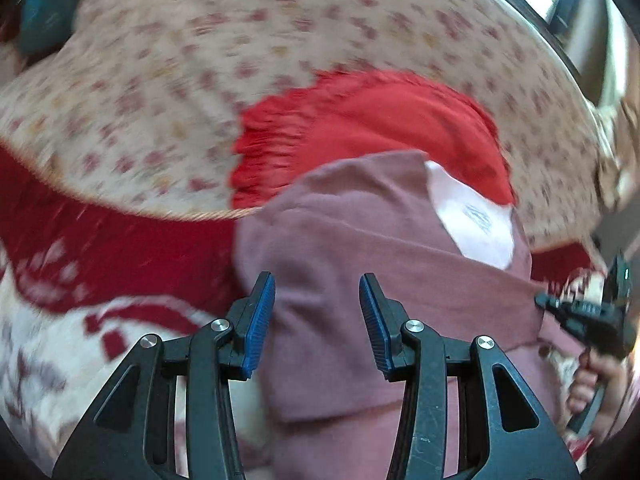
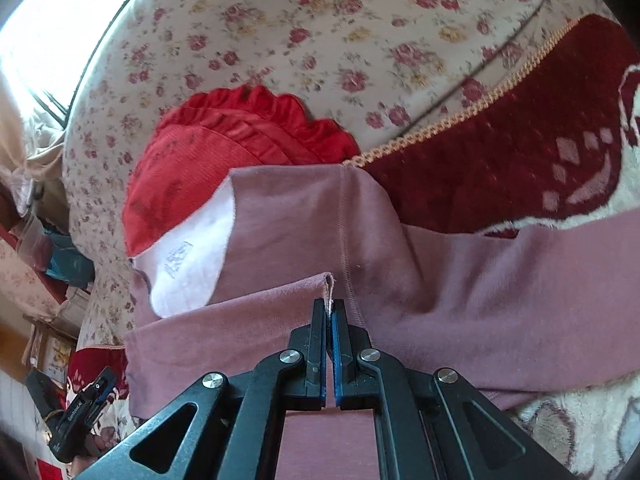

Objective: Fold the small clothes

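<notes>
A mauve garment (image 1: 360, 240) (image 2: 460, 280) lies spread on the bed, its white inner lining with a printed label (image 1: 472, 220) (image 2: 188, 256) showing. Behind it, partly covered, is a red garment with a ruffled edge (image 1: 380, 120) (image 2: 224, 148). My right gripper (image 2: 330, 310) is shut on a folded hem of the mauve garment; in the left wrist view it shows at the far right (image 1: 540, 302), pinching the cloth's edge, a hand (image 1: 592, 392) below it. My left gripper (image 1: 317, 312) hovers over the mauve cloth with its blue pads apart, nothing pressed between them; it appears small at lower left (image 2: 102, 386).
A floral bedsheet (image 1: 200, 60) (image 2: 320, 20) covers the bed behind the clothes. A dark red and white patterned blanket (image 1: 100, 248) (image 2: 500, 160) lies under the mauve garment. A bright window (image 2: 40, 20) and stacked household clutter (image 2: 48, 248) sit beyond the bed's edge.
</notes>
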A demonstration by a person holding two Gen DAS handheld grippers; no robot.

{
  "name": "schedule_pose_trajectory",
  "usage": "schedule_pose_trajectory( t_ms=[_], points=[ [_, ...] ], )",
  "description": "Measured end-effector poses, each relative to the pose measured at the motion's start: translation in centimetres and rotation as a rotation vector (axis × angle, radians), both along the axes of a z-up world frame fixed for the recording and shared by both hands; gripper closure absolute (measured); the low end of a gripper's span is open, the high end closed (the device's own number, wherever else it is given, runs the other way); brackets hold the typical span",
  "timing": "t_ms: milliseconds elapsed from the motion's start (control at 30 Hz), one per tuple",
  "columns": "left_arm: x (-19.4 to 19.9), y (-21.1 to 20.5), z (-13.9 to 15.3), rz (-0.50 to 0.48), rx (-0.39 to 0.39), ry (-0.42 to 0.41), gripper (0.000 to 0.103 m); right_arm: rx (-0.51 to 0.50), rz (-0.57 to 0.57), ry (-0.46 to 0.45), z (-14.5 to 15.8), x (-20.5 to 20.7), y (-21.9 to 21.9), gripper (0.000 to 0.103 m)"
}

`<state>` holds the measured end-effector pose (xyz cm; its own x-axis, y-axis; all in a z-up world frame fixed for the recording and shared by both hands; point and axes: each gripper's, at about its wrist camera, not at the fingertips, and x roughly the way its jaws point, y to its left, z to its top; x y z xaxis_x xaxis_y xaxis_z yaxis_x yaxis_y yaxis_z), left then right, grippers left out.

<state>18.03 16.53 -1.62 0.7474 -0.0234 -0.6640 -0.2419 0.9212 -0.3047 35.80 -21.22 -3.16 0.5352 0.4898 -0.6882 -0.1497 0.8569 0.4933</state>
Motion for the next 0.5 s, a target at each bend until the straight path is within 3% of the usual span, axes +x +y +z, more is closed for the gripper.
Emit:
schedule_pose_trajectory(
  t_ms=[167,300,400,500],
  points=[
    [3.3,-0.6,-2.2,-0.019,0.071,0.053,0.061,-0.026,-0.004,-0.030,-0.9,0.6,-0.1,0.101],
    [4.2,0.4,-3.2,-0.019,0.013,0.067,0.060,-0.145,-0.039,-0.052,-1.3,0.9,-0.6,0.101],
    [4.3,0.3,-3.0,-0.016,0.013,0.067,0.060,-0.145,-0.080,-0.072,-0.3,0.7,-1.7,0.101],
    [3.5,-0.2,-1.5,0.003,0.049,0.017,0.060,-0.088,0.043,-0.148,1.6,-0.2,-0.3,0.101]
  ],
)
